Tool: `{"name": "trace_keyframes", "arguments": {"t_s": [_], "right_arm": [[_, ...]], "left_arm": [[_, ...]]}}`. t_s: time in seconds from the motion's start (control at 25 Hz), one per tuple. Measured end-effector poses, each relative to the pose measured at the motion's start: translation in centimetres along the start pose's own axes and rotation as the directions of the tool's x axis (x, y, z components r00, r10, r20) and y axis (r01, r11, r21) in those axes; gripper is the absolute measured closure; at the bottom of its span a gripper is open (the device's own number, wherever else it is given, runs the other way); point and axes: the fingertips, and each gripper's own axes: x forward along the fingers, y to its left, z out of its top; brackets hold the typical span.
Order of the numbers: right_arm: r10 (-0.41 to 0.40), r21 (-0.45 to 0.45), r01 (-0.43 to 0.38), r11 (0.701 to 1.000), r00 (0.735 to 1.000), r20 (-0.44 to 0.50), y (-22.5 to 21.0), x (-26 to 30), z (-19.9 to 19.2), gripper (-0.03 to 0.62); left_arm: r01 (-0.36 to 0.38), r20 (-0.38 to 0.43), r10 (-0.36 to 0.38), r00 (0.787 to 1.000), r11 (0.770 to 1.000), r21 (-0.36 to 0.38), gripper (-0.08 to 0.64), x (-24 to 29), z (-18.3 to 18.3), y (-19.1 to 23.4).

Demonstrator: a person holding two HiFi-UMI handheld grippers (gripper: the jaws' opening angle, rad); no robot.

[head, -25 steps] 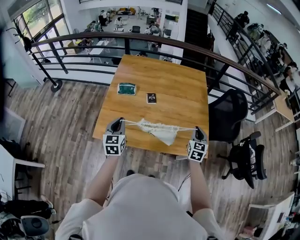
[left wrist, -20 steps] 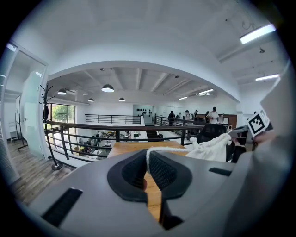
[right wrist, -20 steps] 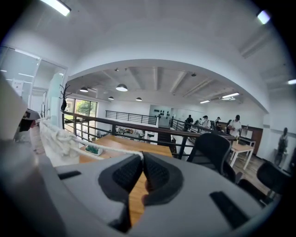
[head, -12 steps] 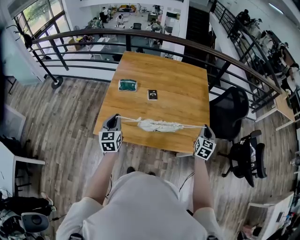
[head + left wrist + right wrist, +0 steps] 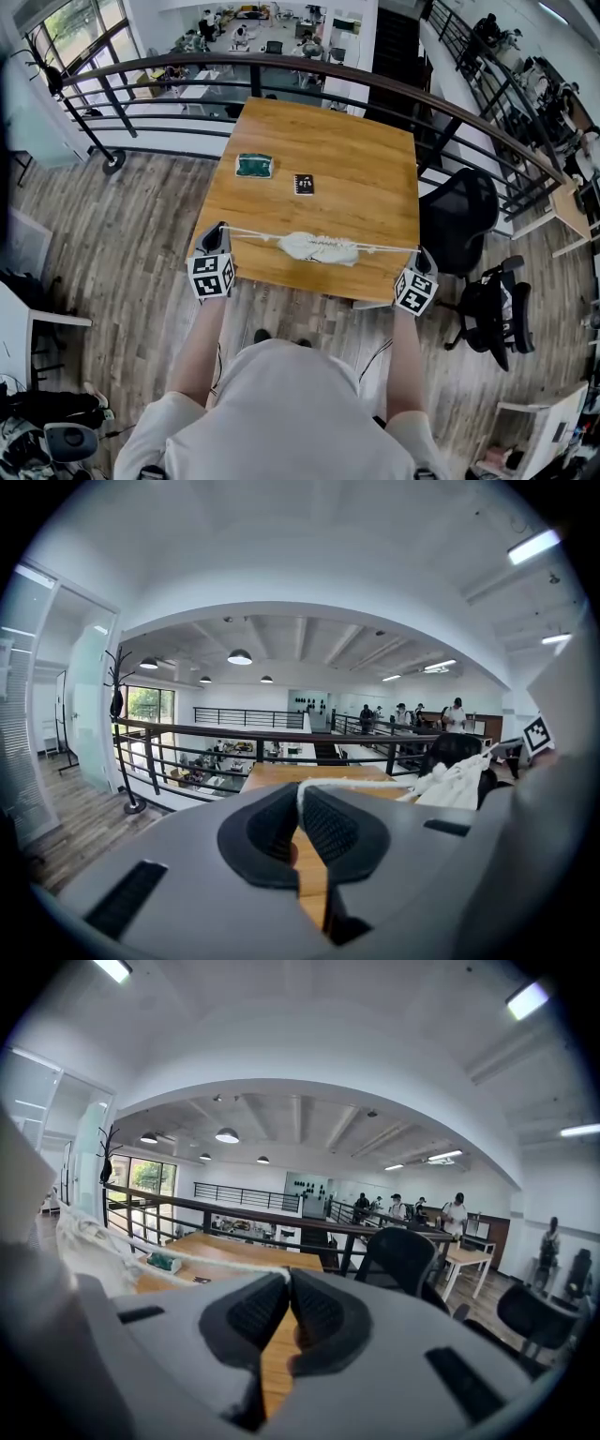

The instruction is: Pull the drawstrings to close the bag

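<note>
The left gripper is shut tight on the left string. It pinches the white cord right at the tips of its black pads. The right gripper is shut the same way on the right string. I think each one bites at the very tip so the cord cannot slip when it is tugged.

The two grippers are far apart, one by each near corner of the wooden table. Both strings run straight and tight between them. In the middle lies the white bag, close to the table's front edge. It is all bunched up, so its mouth looks shut or nearly shut. Pulling opposite ways is what squeezes it closed.

A green thing and a small black card lie further back, well out of the way.
</note>
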Motion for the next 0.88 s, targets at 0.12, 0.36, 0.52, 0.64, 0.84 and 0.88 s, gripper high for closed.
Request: {"name": "trace_keyframes", "arguments": {"t_s": [0.12, 0.36, 0.52, 0.64, 0.84, 0.88], "right_arm": [[-0.012, -0.012, 0.012, 1.000, 1.000, -0.005, -0.8, 0.1, -0.2, 0.584], [-0.025, -0.026, 0.024, 0.999, 0.999, -0.020, -1.9, 0.7, -1.0, 0.578], [-0.007, -0.031, 0.007, 1.000, 1.000, -0.011, -1.4, 0.6, -0.8, 0.584], [0.008, -0.059, -0.008, 0.998, 1.000, -0.001, -0.8, 0.3, -0.2, 0.584], [0.051, -0.068, -0.050, 0.996, 0.998, 0.026, 0.5, -0.2, 1.2, 0.584], [0.060, -0.068, -0.057, 0.996, 0.998, 0.033, 0.8, -0.4, 1.6, 0.584]], "left_arm": [[-0.010, -0.003, 0.010, 1.000, 1.000, 0.001, 0.566, -0.1, -0.2, 0.4], [-0.021, -0.012, 0.021, 1.000, 1.000, -0.022, 0.555, 0.2, -0.6, 1.1], [-0.017, 0.003, 0.017, 1.000, 1.000, 0.018, 0.566, 0.3, 0.0, 0.2], [-0.014, 0.011, 0.013, 1.000, 1.000, 0.025, 0.566, 0.4, 0.3, -0.2], [0.014, 0.029, -0.015, 0.999, 1.000, 0.025, 0.568, 0.6, 1.1, -1.6], [0.021, 0.033, -0.022, 0.999, 0.999, 0.025, 0.568, 0.6, 1.3, -2.0]]}}
